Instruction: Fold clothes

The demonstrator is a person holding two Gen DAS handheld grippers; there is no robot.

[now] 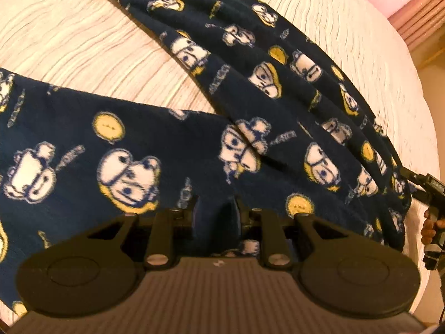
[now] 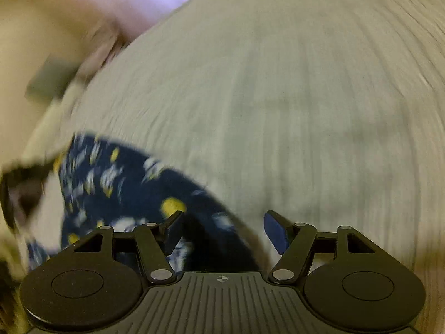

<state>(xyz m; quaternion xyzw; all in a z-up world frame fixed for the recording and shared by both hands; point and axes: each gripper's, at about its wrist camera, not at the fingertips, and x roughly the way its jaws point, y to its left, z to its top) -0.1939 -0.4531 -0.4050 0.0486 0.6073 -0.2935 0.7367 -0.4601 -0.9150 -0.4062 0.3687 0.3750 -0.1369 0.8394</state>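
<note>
My left tongs [image 1: 215,208] are clenching a fleece fold of the navy printed trousers [image 1: 250,89], lying legs splayed on the bed [image 1: 83,41], folding unfinished; my right tongs [image 2: 222,229] are hanging released.

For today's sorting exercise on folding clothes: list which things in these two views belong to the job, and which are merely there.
Part of the job:
- navy printed pyjama trousers
- left gripper, shut on the trousers
- right gripper, jaws apart at the trousers' edge

Merely there:
- ribbed cream bedcover, the surface underneath
- pink striped fabric beyond the bedcover
</note>
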